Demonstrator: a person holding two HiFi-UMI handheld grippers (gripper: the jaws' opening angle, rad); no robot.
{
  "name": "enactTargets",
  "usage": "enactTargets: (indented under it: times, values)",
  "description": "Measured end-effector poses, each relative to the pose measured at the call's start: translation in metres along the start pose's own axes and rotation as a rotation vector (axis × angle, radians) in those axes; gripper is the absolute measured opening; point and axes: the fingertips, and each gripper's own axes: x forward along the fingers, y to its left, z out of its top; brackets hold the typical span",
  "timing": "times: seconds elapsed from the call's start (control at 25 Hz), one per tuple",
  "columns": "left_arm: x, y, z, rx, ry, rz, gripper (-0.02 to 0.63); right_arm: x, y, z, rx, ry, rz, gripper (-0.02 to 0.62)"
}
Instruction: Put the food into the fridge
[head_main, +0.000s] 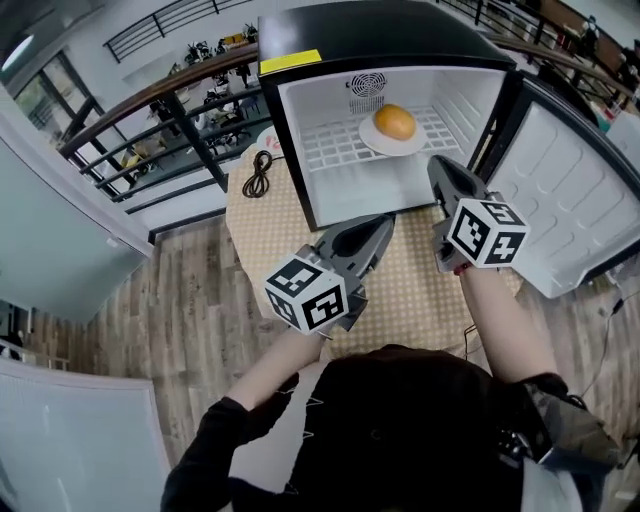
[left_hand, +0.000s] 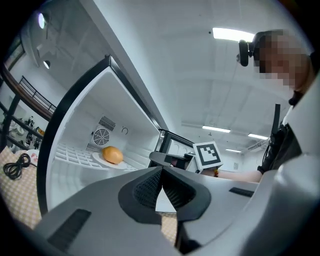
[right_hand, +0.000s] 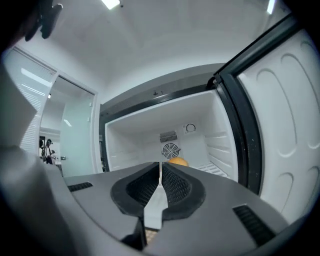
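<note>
A small fridge (head_main: 290, 110) stands open on the table, its door (head_main: 570, 200) swung out to the right. Inside, an orange bun (head_main: 395, 122) lies on a white plate (head_main: 375, 140) on the wire shelf; the bun (left_hand: 112, 155) also shows in the left gripper view, and its top (right_hand: 176, 161) peeks over the jaws in the right gripper view. My left gripper (head_main: 383, 228) is shut and empty, low in front of the fridge. My right gripper (head_main: 437, 168) is shut with nothing between its jaws, at the fridge's lower right corner.
A black coiled cable (head_main: 260, 172) lies on the checked tablecloth (head_main: 262, 235) left of the fridge. A dark railing (head_main: 150, 110) runs behind the table. Wooden floor (head_main: 180, 300) lies to the left.
</note>
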Motion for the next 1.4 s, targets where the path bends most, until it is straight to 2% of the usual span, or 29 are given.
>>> enactTargets:
  times: [0.2,0.36,0.52,1.08,1.4]
  values:
    - [-0.003,-0.033,-0.008,-0.051,-0.030,0.036,0.012,-0.052,0.020,-0.015,0.003,0.037,0.053,0.028]
    - [-0.006,-0.060,-0.019,-0.042,-0.045,0.073,0.012,-0.094,0.019,-0.030,0.043,0.073,0.076,0.026]
    - [-0.008,-0.081,-0.031,-0.038,-0.049,0.103,0.012,-0.128,0.009,-0.038,0.053,0.075,0.064,0.023]
    - [-0.045,-0.152,-0.074,-0.043,-0.014,0.120,0.012,-0.216,0.032,-0.076,0.007,0.113,0.076,0.015]
    - [-0.060,-0.173,-0.077,-0.028,-0.020,0.113,0.012,-0.241,0.045,-0.075,-0.022,0.099,0.070,0.015]
